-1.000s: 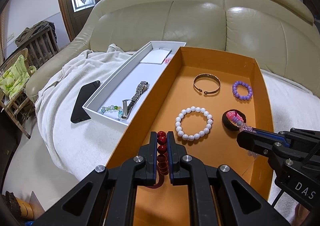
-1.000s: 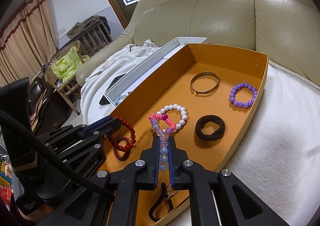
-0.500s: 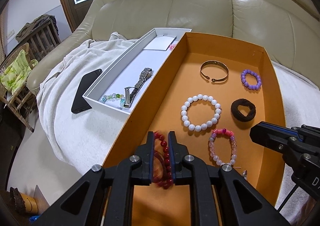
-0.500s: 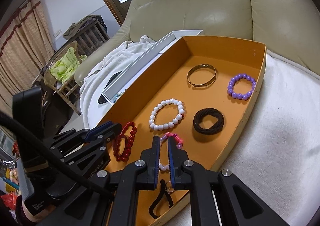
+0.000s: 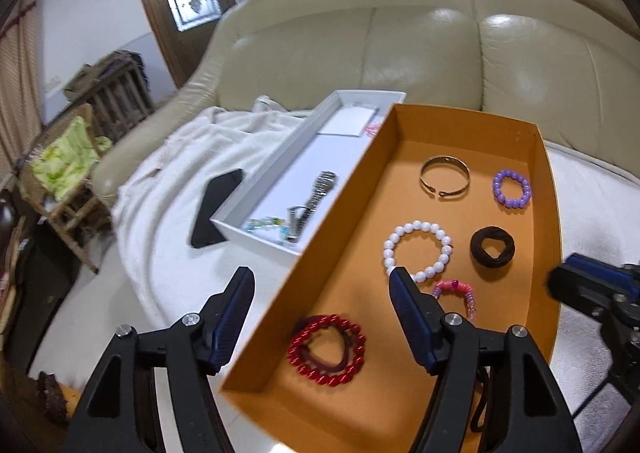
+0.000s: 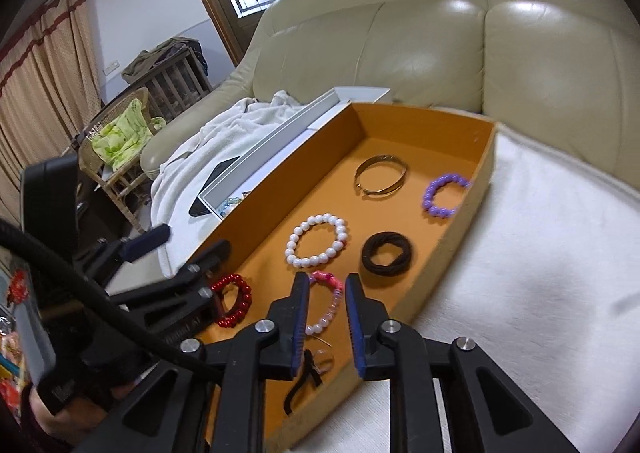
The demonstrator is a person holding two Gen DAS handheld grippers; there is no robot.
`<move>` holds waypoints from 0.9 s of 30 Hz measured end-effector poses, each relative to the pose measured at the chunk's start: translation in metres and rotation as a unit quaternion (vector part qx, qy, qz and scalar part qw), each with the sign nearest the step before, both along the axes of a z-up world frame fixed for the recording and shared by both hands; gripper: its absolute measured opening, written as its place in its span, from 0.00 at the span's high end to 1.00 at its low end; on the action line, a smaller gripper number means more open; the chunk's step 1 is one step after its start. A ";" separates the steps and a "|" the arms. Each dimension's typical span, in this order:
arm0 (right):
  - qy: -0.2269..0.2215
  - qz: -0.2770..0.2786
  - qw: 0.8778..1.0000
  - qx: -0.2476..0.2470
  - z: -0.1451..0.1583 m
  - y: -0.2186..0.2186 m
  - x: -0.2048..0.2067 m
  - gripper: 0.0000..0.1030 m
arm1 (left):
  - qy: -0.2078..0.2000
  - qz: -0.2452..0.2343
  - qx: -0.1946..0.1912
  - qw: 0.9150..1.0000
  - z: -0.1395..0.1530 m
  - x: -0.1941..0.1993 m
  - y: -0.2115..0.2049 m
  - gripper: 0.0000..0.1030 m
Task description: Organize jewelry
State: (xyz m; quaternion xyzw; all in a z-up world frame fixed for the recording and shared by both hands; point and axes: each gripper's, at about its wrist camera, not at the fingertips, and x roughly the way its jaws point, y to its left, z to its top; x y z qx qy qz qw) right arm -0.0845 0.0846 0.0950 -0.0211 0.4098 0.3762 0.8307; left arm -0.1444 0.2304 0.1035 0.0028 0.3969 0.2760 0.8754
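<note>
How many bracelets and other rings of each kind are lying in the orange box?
Beaded bracelets: 4 (red, white, pink, purple)
Metal bangle: 1
Dark hair tie: 1
Total: 6, all in the orange box. A small black piece at its near end is too unclear to count.

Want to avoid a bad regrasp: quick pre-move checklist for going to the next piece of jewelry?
1. Left hand-held gripper open and empty: ok.
2. Right hand-held gripper open and empty: ok.
3. Red bracelet lying flat in the orange tray, free of the fingers: ok.
4. Pink bracelet down on the tray floor: ok; its far end sits between the right fingers in view, contact cannot tell.
5. Pieces left in the white tray: watch and glass bead bracelet there: ok.
6. Free spot in the orange tray for another piece: ok, bare floor near the back wall.
</note>
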 end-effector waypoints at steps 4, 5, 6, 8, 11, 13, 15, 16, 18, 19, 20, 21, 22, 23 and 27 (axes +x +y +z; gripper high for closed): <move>-0.028 -0.013 1.000 -0.002 0.017 -0.021 -0.022 0.79 | -0.013 0.005 0.018 1.000 0.014 -0.027 -0.018 0.31; -0.031 -0.016 0.999 -0.001 0.021 -0.026 -0.029 0.79 | -0.014 0.005 0.021 1.000 0.018 -0.034 -0.021 0.31; -0.034 -0.017 0.999 -0.002 0.024 -0.030 -0.034 0.79 | -0.014 0.006 0.027 1.000 0.022 -0.041 -0.026 0.31; -0.041 -0.021 0.999 -0.003 0.032 -0.040 -0.048 0.79 | -0.015 0.007 0.044 0.999 0.033 -0.056 -0.035 0.31; -0.055 -0.023 0.998 -0.007 0.047 -0.055 -0.073 0.79 | -0.028 0.009 0.049 0.998 0.051 -0.077 -0.041 0.31; -0.065 -0.027 0.997 -0.012 0.056 -0.062 -0.087 0.79 | -0.036 0.013 0.043 0.998 0.064 -0.091 -0.043 0.31; -0.073 -0.029 0.997 -0.015 0.067 -0.068 -0.102 0.79 | -0.039 0.018 0.040 0.998 0.077 -0.103 -0.046 0.31; -0.075 -0.029 0.997 -0.014 0.073 -0.070 -0.109 0.79 | -0.039 0.019 0.035 0.998 0.083 -0.109 -0.046 0.31; -0.080 -0.028 0.996 -0.011 0.083 -0.072 -0.121 0.79 | -0.052 0.023 0.028 0.998 0.096 -0.122 -0.047 0.31; -0.086 -0.027 0.996 -0.011 0.089 -0.072 -0.128 0.77 | -0.061 0.028 0.028 0.997 0.103 -0.130 -0.047 0.31; -0.090 -0.025 0.996 -0.013 0.092 -0.073 -0.134 0.74 | -0.066 0.033 0.029 0.997 0.107 -0.135 -0.048 0.31; -0.096 -0.024 0.995 -0.015 0.098 -0.072 -0.142 0.72 | -0.072 0.036 0.028 0.996 0.112 -0.142 -0.049 0.31; -0.100 -0.025 0.995 -0.014 0.102 -0.073 -0.148 0.68 | -0.078 0.036 0.026 0.996 0.116 -0.148 -0.049 0.31; -0.102 -0.026 0.994 -0.009 0.108 -0.074 -0.155 0.63 | -0.084 0.035 0.025 0.996 0.119 -0.153 -0.049 0.31; -0.115 -0.036 0.993 -0.004 0.122 -0.074 -0.176 0.55 | -0.093 0.036 0.026 0.995 0.124 -0.169 -0.050 0.31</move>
